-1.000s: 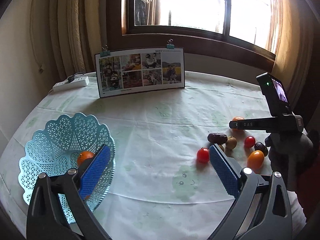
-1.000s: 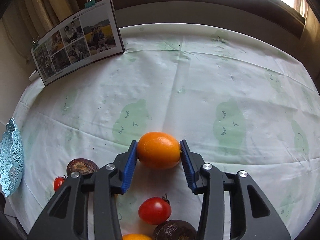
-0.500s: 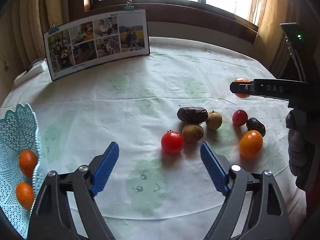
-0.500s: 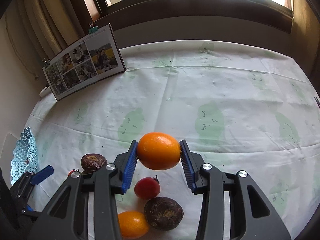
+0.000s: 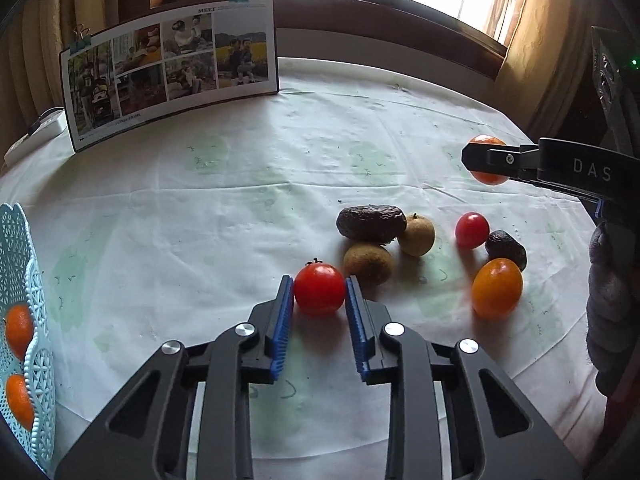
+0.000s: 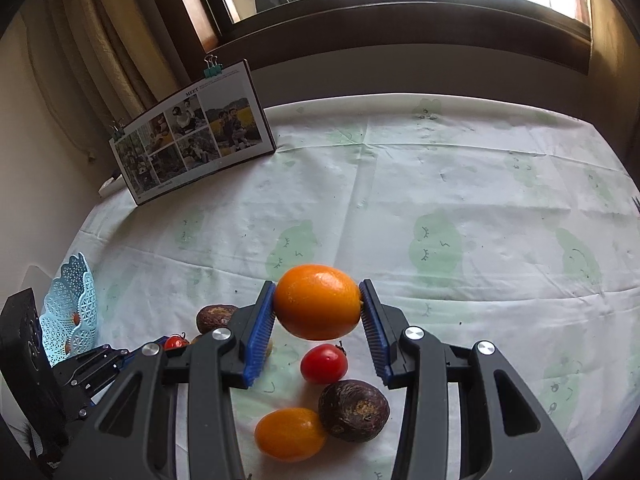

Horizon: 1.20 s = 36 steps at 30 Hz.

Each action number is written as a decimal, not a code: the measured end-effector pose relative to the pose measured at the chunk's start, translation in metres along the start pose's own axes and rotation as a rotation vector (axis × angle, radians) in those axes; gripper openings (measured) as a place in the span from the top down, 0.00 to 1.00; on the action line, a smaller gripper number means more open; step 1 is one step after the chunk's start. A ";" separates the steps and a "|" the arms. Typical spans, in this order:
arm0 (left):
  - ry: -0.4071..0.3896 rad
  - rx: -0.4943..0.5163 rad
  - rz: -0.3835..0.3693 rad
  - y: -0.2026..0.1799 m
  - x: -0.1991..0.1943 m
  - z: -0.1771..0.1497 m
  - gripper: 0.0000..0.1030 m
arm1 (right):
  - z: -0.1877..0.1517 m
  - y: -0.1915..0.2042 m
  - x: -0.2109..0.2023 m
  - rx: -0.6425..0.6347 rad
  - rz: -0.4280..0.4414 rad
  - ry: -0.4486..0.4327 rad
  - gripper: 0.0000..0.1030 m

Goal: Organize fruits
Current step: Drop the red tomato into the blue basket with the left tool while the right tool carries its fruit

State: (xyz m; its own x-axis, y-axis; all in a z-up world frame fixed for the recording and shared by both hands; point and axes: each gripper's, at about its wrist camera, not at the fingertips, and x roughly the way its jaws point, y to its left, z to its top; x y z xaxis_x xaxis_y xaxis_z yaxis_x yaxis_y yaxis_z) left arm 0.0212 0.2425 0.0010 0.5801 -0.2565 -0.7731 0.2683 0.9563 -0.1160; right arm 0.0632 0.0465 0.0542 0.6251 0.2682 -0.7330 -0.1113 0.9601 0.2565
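Observation:
A red tomato [image 5: 319,294] rests on the white tablecloth, and my left gripper [image 5: 319,280] is shut on it, blue pads touching both its sides. My right gripper [image 6: 318,292] is shut on an orange [image 6: 318,302] and holds it above the table; the left wrist view shows it at far right with the orange [image 5: 486,141] at its tip. A light blue lattice basket [image 5: 16,240] at the left edge holds two small oranges [image 5: 19,330]. Beside the tomato lie two brownish fruits [image 5: 368,262], a wrinkled dark fruit [image 5: 370,222], another tomato [image 5: 472,230], a dark round fruit [image 5: 506,242] and an orange-yellow fruit [image 5: 497,288].
A clipped photo board [image 5: 172,68] stands at the back left of the table, with a white power strip [image 5: 36,136] beside it. A gloved hand [image 5: 612,300] holds the right gripper at the right edge. Curtains and a window sill run behind the table.
My left gripper swung from over the basket to the fruit cluster and closed on the red tomato. The right gripper rose higher with the orange.

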 end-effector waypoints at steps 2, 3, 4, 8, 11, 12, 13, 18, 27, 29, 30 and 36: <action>-0.017 -0.008 -0.003 0.001 -0.007 -0.001 0.74 | 0.000 0.005 -0.005 -0.006 0.005 -0.012 0.59; -0.028 -0.008 0.001 0.001 -0.011 -0.002 0.74 | 0.001 0.008 -0.007 -0.010 0.007 -0.018 0.59; -0.039 -0.007 0.007 0.001 -0.015 -0.002 0.74 | 0.001 0.011 -0.010 -0.016 0.009 -0.024 0.59; -0.096 -0.015 0.032 0.007 -0.041 -0.004 0.74 | 0.003 0.028 -0.019 -0.041 0.032 -0.042 0.59; -0.150 -0.033 0.072 0.015 -0.064 -0.006 0.74 | 0.003 0.046 -0.025 -0.066 0.059 -0.057 0.59; -0.170 -0.044 0.087 0.020 -0.072 -0.007 0.74 | 0.003 0.052 -0.026 -0.075 0.070 -0.061 0.59; -0.190 -0.055 0.111 0.025 -0.081 -0.009 0.74 | 0.003 0.059 -0.028 -0.085 0.081 -0.064 0.59; -0.253 -0.112 0.211 0.057 -0.114 -0.018 0.74 | 0.000 0.095 -0.029 -0.138 0.139 -0.063 0.59; -0.293 -0.244 0.349 0.127 -0.151 -0.040 0.74 | -0.013 0.158 -0.017 -0.221 0.229 -0.022 0.59; -0.295 -0.270 0.365 0.139 -0.155 -0.045 0.74 | -0.016 0.170 -0.013 -0.237 0.244 -0.012 0.59; -0.298 -0.279 0.374 0.143 -0.158 -0.047 0.74 | -0.017 0.176 -0.012 -0.246 0.252 -0.007 0.59; -0.330 -0.324 0.411 0.162 -0.170 -0.054 0.18 | -0.022 0.206 -0.004 -0.289 0.291 0.019 0.59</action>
State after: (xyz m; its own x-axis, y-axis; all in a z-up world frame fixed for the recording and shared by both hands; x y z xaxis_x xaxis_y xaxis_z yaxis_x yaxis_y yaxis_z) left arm -0.0754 0.4489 0.0806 0.8074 0.1616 -0.5675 -0.2451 0.9667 -0.0734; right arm 0.0208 0.2453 0.0962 0.5212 0.5310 -0.6681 -0.4959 0.8256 0.2693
